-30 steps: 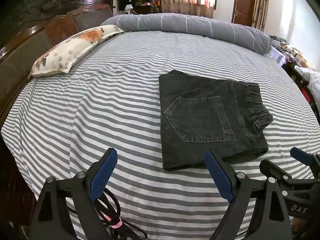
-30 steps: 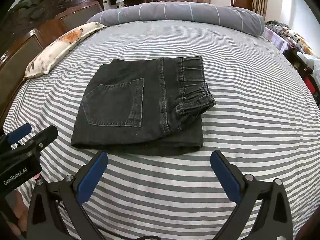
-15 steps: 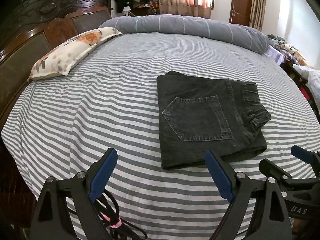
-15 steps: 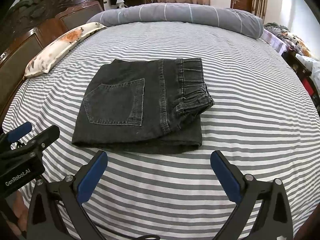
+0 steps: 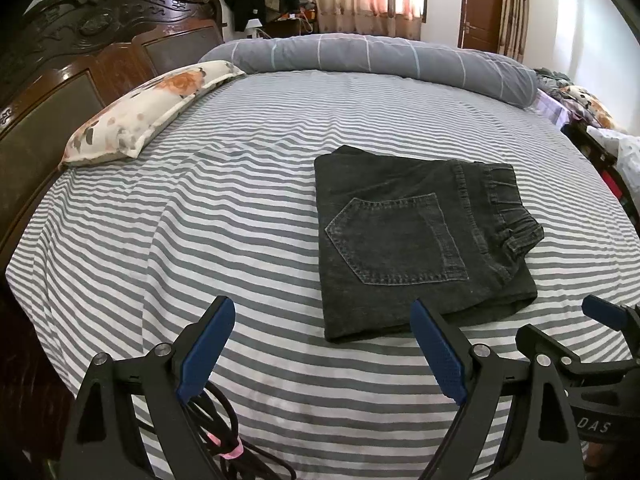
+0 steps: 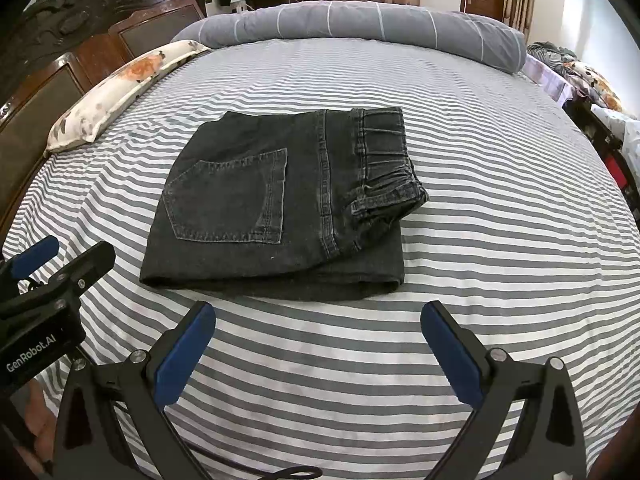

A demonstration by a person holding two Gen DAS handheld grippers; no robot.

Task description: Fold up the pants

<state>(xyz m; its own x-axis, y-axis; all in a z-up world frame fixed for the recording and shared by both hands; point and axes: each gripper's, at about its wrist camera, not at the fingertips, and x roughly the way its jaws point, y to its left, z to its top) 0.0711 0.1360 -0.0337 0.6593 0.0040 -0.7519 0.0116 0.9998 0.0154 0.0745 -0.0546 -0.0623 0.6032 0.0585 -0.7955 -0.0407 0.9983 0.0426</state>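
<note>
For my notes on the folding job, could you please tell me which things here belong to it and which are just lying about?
Job: folded black jeans, left gripper, right gripper.
Lying about: flowered pillow, grey rolled quilt, cable.

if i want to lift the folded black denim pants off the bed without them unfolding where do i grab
Grip the folded black denim pants at the near edge, coming in low from the front with open right tongs. That edge lies flat and stacked on the striped sheet, so one pinch likely catches all layers; the bunched waistband on the right looks loose.
</note>
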